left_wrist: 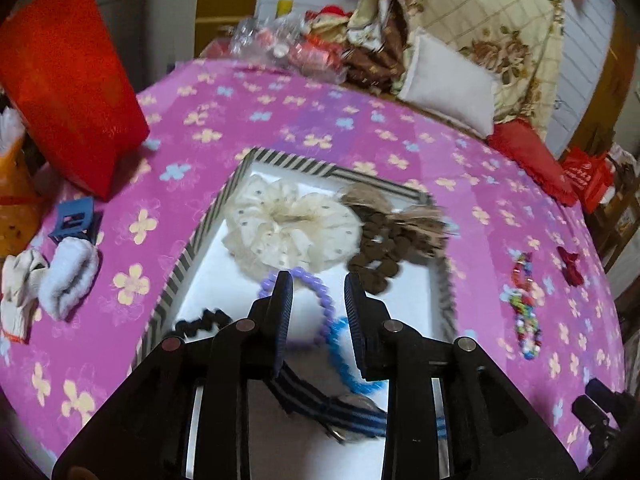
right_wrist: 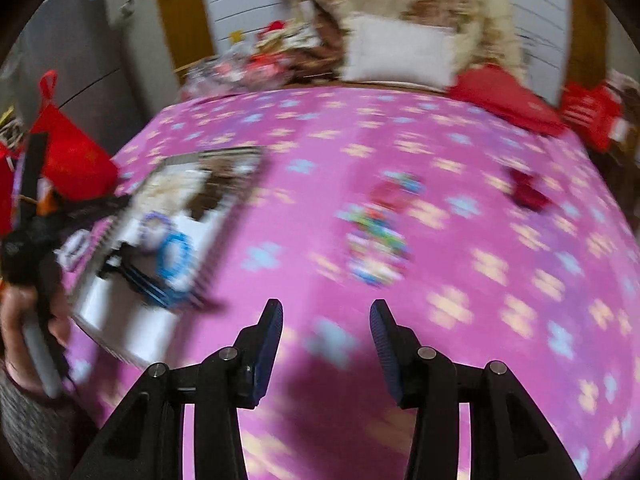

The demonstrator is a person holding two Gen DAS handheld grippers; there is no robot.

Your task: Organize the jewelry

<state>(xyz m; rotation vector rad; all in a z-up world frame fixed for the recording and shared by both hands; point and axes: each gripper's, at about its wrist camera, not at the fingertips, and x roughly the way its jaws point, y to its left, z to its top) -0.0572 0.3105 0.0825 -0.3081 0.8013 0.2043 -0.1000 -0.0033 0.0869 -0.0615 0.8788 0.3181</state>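
While no writing reads, left claw (left_wrist: pixel 318 280) spread over tray (left_wrist: pixel 192 248), right claw (right_wrist: pixel 326 308) spread.

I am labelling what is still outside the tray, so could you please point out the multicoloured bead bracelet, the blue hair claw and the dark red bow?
multicoloured bead bracelet (left_wrist: pixel 525 307): left wrist view, middle of the strand.
blue hair claw (left_wrist: pixel 74 219): left wrist view, its body.
dark red bow (left_wrist: pixel 571 266): left wrist view, its centre.

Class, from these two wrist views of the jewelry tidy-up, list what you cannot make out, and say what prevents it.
- Striped watch strap: left wrist view, its near part hidden by the left tongs.
- Multicolored bead bracelets: right wrist view, motion blur smears the beads.
- Dark red item: right wrist view, too blurred to identify.
- Tray contents: right wrist view, blurred.
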